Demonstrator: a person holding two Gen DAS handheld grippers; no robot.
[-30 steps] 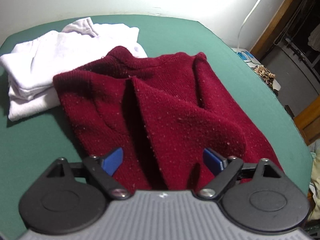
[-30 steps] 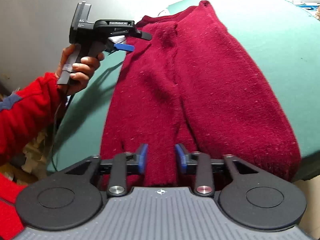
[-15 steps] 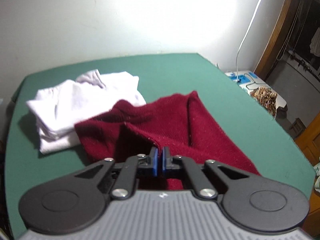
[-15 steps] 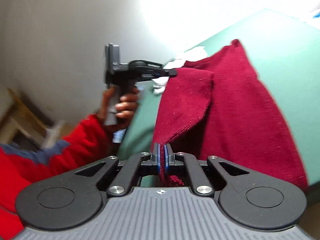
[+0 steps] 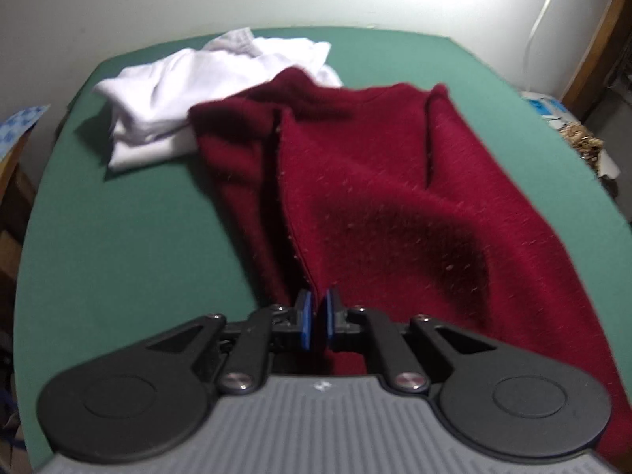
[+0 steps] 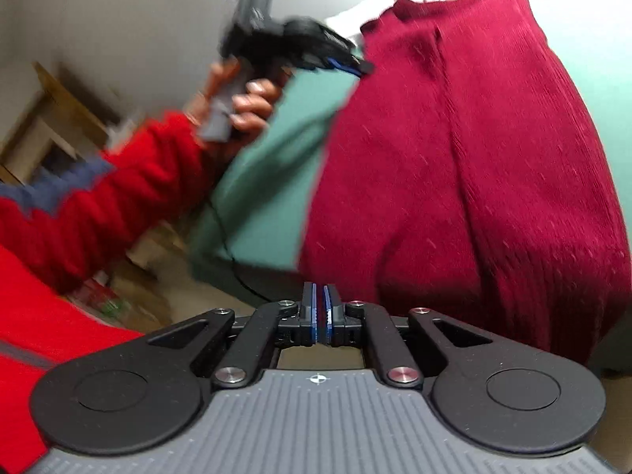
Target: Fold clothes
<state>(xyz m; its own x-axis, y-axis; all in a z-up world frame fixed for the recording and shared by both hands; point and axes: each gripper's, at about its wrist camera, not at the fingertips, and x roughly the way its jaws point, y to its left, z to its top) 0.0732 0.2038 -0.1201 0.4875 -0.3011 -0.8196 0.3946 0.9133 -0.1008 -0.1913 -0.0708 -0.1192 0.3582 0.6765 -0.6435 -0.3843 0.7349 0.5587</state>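
**Sweater back down on the table, both tongs closed**

Raised half a second ago, the sweater's left side has dropped again, and the left gripper (image 5: 317,318), wide open a second ago, now pinches its edge. One maroon sweater (image 5: 395,197) lies along the green table (image 5: 138,237), its long sides folded inward and its near end hanging over the table's edge. The left jaws are easing open, with a fold of maroon knit between the pads. The right gripper (image 6: 319,312) is closed almost pad to pad just off the sweater's near corner. A thin red sliver shows in the slit, and I cannot tell whether it is cloth. One pile of folded white clothes (image 5: 189,91) touches the sweater's far corner. One hand (image 6: 245,106) in a red sleeve (image 6: 118,189) holds the left tool.
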